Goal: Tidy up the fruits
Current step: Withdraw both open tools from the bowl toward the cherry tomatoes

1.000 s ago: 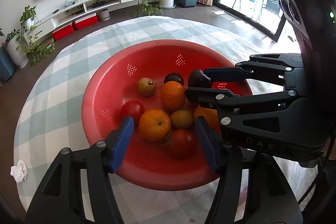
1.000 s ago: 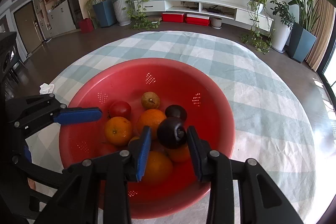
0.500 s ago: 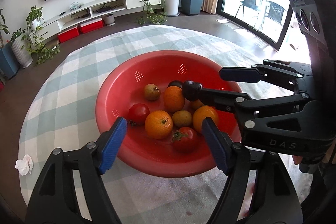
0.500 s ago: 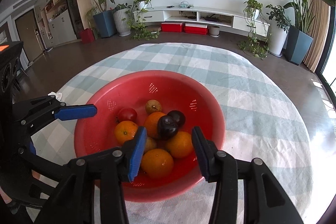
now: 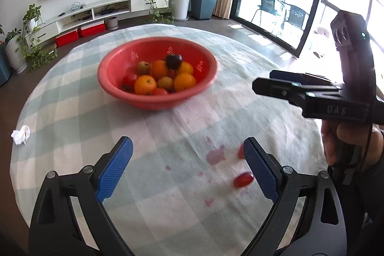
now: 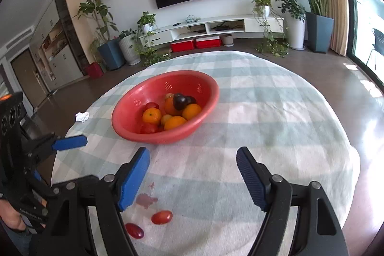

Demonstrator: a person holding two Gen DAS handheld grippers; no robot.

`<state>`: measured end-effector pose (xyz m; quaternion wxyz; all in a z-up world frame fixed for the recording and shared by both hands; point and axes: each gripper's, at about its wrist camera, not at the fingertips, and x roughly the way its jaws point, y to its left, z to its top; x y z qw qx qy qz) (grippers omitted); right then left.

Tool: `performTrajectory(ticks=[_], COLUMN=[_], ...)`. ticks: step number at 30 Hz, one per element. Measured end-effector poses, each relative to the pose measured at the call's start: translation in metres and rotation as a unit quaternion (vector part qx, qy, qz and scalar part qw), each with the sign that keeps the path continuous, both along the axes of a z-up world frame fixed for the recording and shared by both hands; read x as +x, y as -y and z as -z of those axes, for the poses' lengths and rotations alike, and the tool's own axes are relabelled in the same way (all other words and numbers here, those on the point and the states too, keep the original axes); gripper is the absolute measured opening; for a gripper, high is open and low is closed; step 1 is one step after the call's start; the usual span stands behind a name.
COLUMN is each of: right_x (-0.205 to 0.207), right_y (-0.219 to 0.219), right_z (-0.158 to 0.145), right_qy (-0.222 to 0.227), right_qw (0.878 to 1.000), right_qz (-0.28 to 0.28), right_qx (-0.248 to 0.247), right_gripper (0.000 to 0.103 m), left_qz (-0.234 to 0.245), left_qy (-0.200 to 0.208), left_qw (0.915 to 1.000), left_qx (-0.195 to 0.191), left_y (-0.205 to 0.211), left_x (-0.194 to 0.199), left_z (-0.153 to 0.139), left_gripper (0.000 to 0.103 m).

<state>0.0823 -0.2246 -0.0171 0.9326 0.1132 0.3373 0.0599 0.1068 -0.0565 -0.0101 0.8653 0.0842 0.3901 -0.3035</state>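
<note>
The dark plum (image 6: 180,100) now sits on top of the pile in the red bowl (image 6: 206,88), resting against the oranges (image 6: 191,111) — half a second ago it was still pinched in the right claw over the bowl, so that drop is done. And both claws have pulled well back toward the near edge of the counter (image 6: 288,136): the bowl, which filled each view a moment ago, now lies far off in the middle of the checked cloth. The right claw (image 6: 192,174) is spread wide with nothing between its blue pads; the left claw (image 5: 187,169) is likewise wide open and empty. That looks like one fruit sorted and the hands resetting for the next. Two small red tomatoes (image 6: 161,217) lie loose on the cloth close in front of the right claw, beside a reddish stain (image 6: 145,200), well apart from the bowl; they seem the likely next pick. Off to the far left a crumpled tissue (image 6: 82,116) sits on the cloth, untouched.
</note>
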Motion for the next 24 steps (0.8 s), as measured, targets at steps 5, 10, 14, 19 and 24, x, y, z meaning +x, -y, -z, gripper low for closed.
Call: performTrajectory(ticks=[5, 10, 14, 19, 24], right_x=[-0.002, -0.008, -0.012, -0.013, -0.014], right_y=[-0.001, -0.008, -0.003, 0.005, 0.008], right_z=[0.015, 0.015, 0.013, 0.012, 0.012], right_qy=[-0.023, -0.01, -0.003, 0.0, 0.003], right_qw=[1.0, 1.0, 1.0, 1.0, 0.999], right_qz=[0.011, 0.003, 0.008, 0.015, 0.017], right_qx=[0.008, -0.009, 0.002, 0.017, 0.029], right_gripper=[0.082, 0.082, 0.082, 0.082, 0.082], left_qz=[0.062, 0.099, 0.147, 0.218, 0.239], left_qy=[-0.017, -0.009, -0.003, -0.013, -0.027], left_qw=[0.9975, 0.9937, 0.9863, 0.9672, 0.9606], left_qx=[0.031, 0.051, 0.075, 0.13, 0.138], left_y=[0.023, 0.034, 0.041, 0.059, 0.065], left_x=[-0.037, -0.05, -0.043, -0.038, -0.027], left_z=[0.021, 0.023, 0.023, 0.033, 0.038], left_gripper=[0.094, 0.094, 0.09, 0.056, 0.048])
